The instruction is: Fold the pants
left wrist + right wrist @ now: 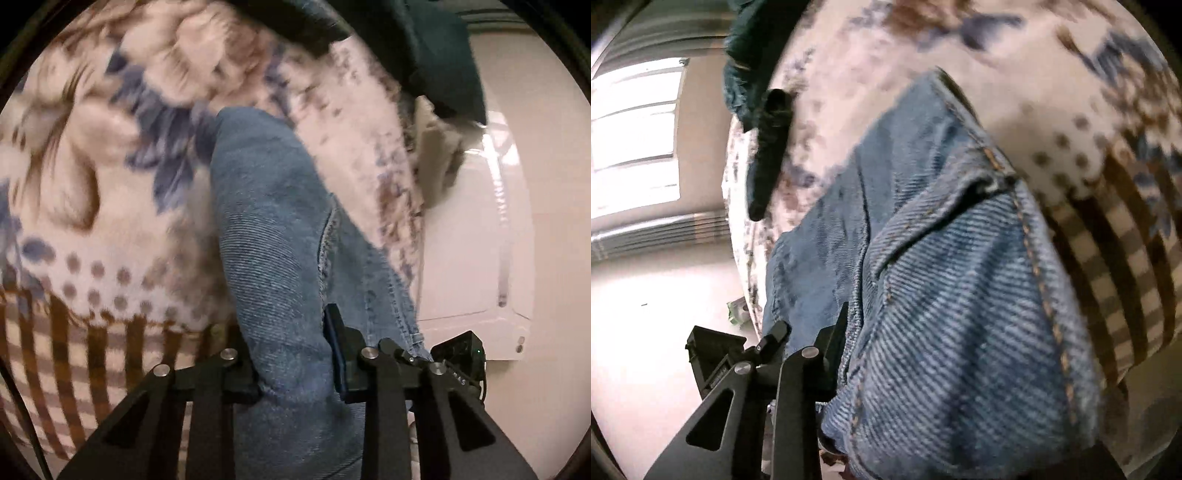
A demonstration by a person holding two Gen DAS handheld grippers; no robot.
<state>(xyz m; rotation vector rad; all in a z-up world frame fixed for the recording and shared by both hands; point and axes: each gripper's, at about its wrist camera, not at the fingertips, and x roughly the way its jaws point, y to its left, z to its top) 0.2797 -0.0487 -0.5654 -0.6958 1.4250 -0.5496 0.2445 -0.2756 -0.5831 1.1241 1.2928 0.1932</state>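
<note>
The blue denim pants [273,236] hang as a thick bunch over a flowered blanket [92,177]. My left gripper [295,354] is shut on the pants, with denim filling the gap between both fingers. In the right wrist view the pants [960,295] fill the middle, seams and a hem showing. My right gripper [871,354] is shut on the pants; the left finger [834,343] presses the denim and the right finger is hidden behind the cloth.
The blanket [923,55] with brown stripes and blue flowers lies under the pants. A dark green garment [424,48] sits at the blanket's far edge, also in the right wrist view [753,48]. A white cabinet [491,221] stands to the right. A bright window [635,140] is at left.
</note>
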